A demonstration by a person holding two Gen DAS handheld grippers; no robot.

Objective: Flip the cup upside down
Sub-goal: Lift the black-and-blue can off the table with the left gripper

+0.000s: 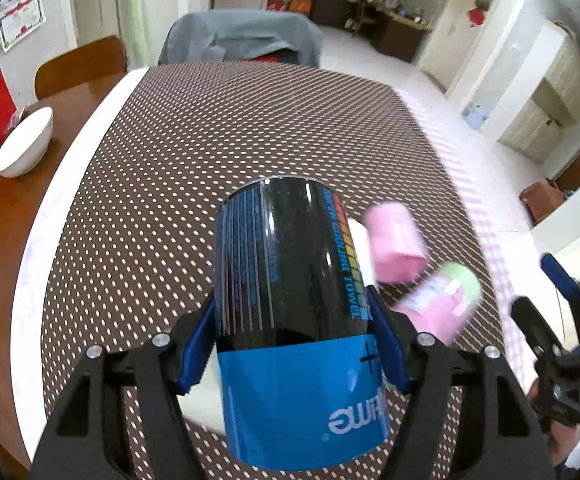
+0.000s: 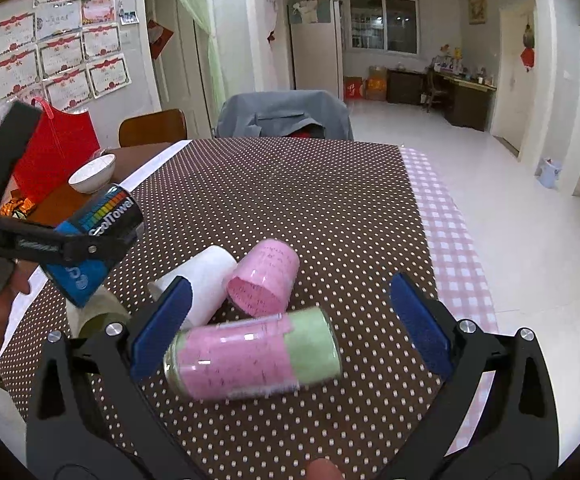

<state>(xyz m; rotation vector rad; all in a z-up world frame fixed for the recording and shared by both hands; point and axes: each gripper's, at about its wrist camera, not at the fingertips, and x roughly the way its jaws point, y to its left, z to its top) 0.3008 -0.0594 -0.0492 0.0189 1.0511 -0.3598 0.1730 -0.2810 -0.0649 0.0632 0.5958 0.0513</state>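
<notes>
1. Two blue pads of left gripper (image 1: pixel 292 344) clenched on black-and-blue cup (image 1: pixel 290 300), lifted clear of dotted table (image 1: pixel 210 120).
2. Right gripper (image 2: pixel 290 328) spread wide, empty, above pink-and-green cup (image 2: pixel 254 356) lying sideways.
3. Probably mid-flip: next, rotate wrist, lower cup mouth-down.
4. Nearby: pink cup (image 2: pixel 264 278), white cup (image 2: pixel 206 276).

**Black-and-blue cup held off the table**

The glossy black cylindrical cup with a blue band and rainbow-striped "Cool Towel" lettering (image 1: pixel 294 320) is clamped at its sides between the blue pads of the left gripper (image 1: pixel 290 344). It hangs tilted above the near left part of the brown dotted tablecloth (image 2: pixel 290 200), clear of the surface. Its blue end points near, its black end far. Whether either end is open cannot be told.
</notes>
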